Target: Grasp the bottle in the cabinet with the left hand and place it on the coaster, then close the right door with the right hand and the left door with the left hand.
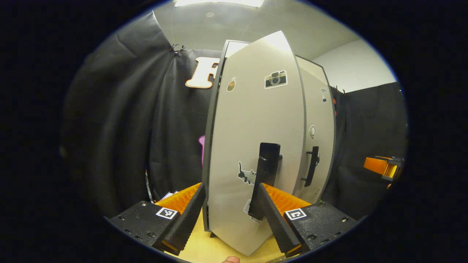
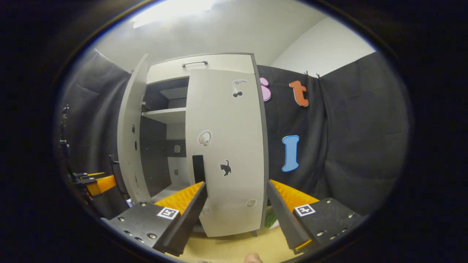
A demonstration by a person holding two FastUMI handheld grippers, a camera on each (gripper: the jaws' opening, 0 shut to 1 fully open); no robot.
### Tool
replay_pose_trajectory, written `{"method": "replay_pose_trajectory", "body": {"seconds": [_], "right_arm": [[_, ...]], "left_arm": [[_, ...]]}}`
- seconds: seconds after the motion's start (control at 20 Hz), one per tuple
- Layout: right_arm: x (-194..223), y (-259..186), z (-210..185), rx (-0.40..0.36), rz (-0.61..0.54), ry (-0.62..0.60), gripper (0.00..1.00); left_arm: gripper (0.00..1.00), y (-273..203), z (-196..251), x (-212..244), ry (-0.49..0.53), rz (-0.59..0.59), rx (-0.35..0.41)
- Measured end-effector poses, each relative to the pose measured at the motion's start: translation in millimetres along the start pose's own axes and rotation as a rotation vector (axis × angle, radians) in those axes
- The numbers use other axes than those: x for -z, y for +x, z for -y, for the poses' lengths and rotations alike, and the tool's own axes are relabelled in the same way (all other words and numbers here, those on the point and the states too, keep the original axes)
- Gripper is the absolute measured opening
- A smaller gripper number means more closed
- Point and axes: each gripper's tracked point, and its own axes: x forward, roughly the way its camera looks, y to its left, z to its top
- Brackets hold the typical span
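while ajar, left door (image 1: 252, 146) sits between left hand-held gripper (image 1: 228, 215) fingers.

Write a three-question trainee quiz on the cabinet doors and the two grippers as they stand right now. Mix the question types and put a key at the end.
1. True or false: the right door of the cabinet is shut while the left door stands open.
2. In the left gripper view, the left gripper is: A) shut on the left door's handle; B) open, with the door's edge between its fingers; C) holding a bottle.
3. Fill in: in the right gripper view, the right gripper is ____, pointing at the right door.

Key: 1 true; 2 B; 3 open.
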Motion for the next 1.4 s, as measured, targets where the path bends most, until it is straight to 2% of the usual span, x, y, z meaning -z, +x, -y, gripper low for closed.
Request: {"method": "replay_pose_trajectory", "body": {"seconds": [0.1,0.15,0.2,0.35,0.4,0.45,0.5,1.4], "right_arm": [[1,-2,3,0.008,-0.001,-0.001,0.99],[0,-3,6,0.012,0.0,-0.001,0.99],[-1,-3,8,0.017,0.0,-0.003,0.99],[-1,-6,16,0.034,0.002,-0.007,0.99],[-1,-6,18,0.04,0.002,-0.006,0.99],[-2,-6,20,0.044,0.003,-0.007,0.99],[-2,-6,22,0.048,0.003,-0.007,0.99],[-6,-4,28,0.044,-0.002,-0.016,0.99]], "left_arm": [[0.92,6,14,1,-0.008,-0.003,0.034],[0.86,7,20,1,-0.008,-0.005,0.046],[0.92,9,26,2,-0.007,-0.005,0.059],[0.92,15,39,3,-0.008,-0.008,0.087],[0.86,17,42,2,-0.01,-0.009,0.094],[0.92,18,44,3,-0.012,-0.009,0.098],[0.92,19,45,3,-0.013,-0.009,0.102],[0.92,29,53,3,-0.035,-0.02,0.086]]}}
